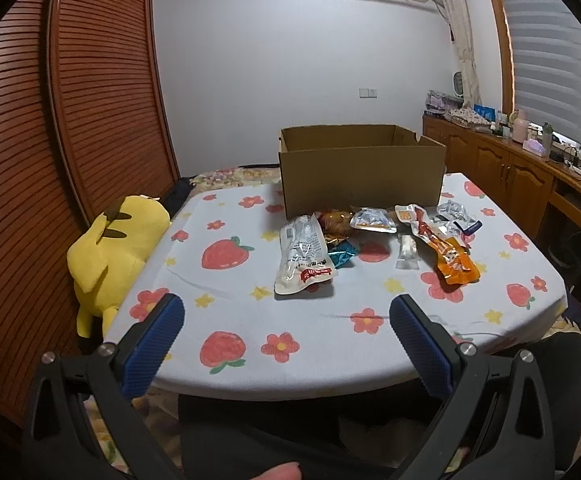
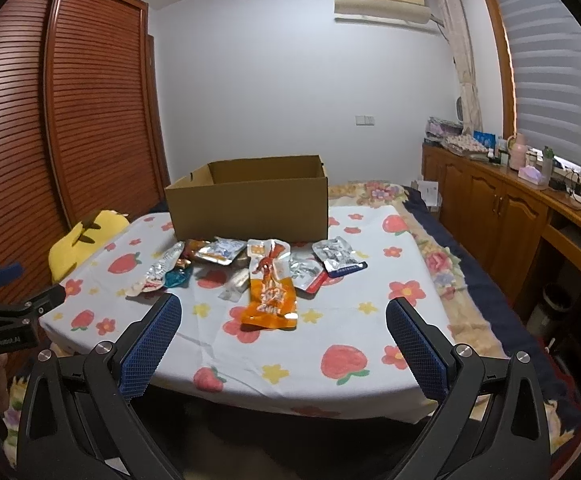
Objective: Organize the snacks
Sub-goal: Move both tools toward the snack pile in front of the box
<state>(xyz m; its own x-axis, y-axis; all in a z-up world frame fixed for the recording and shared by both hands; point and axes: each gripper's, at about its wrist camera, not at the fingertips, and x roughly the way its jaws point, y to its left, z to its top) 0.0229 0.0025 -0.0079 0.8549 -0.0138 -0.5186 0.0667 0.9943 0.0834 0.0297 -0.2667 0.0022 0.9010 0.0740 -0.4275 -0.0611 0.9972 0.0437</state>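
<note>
- Left gripper [image 1: 286, 310] — fingers spread wide, nothing between them, hanging over the near edge of the table [image 1: 330, 372]. The right gripper [image 2: 283, 312] is the same: spread and empty, short of the snacks.
- The snacks lie loose on the flowered cloth [image 2: 370, 320] past both grippers, strewn in front of the box [image 2: 250, 212] and not yet in it.
- Nearest the right gripper is the orange pouch [image 2: 270, 304], flat and long. It looks a light, floppy foil pack; I would pinch it across a sealed edge or the narrow upper part, since the glossy middle may slip and sag.
- Nearest the left gripper is the white pouch [image 1: 302, 256], also flat and shiny. Its crimped end seam should hold better than its belly.
- Beside it, a small teal wrapper [image 1: 342, 254] and a clear pack [image 1: 406, 252] — thin and crinkly, and hard to lift off cloth without catching the cloth too.
- Farther, close to the box's front wall, silver packs [image 2: 336, 256] and a pale pack [image 2: 220, 254] overlap; a grab there could drag a neighbour.
- The box stands open-topped; its inside floor is hidden in both views.
- A yellow plush [image 1: 110, 252] lies off the table's left edge, well apart.
</note>
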